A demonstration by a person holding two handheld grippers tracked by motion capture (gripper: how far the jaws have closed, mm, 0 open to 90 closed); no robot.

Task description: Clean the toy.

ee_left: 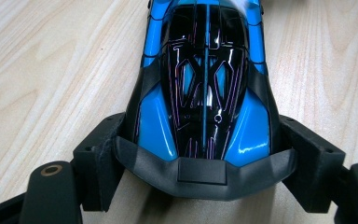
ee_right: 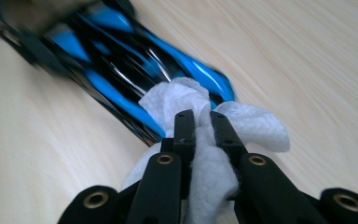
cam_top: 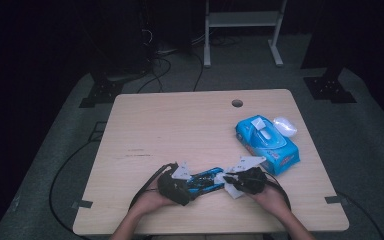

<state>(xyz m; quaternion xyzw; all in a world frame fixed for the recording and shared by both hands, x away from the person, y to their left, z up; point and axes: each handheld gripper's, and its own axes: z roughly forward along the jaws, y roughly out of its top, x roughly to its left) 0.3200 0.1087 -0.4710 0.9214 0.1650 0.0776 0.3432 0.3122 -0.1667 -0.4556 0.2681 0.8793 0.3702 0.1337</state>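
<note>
Clamping the blue toy car (ee_left: 205, 93) in left gripper (ee_left: 205, 158) (rear end), right gripper (ee_right: 200, 130) pinching white wipe (ee_right: 214, 172) against it.

Bright blue toy car (ee_left: 205, 93) with glossy black roof and thin purple lines; white wipe (ee_right: 205, 140); pale wood-grain bench (cam_top: 180, 125); blue packet (cam_top: 267, 142).

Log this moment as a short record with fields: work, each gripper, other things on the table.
work: wiping a blue and black toy car with a white wipe
left gripper: jaws clamp the car's rear end, holding it on the table
right gripper: shut on the wipe, pressed to the car's other end
others: blue wipe pack, white lid-like piece beside it
</note>
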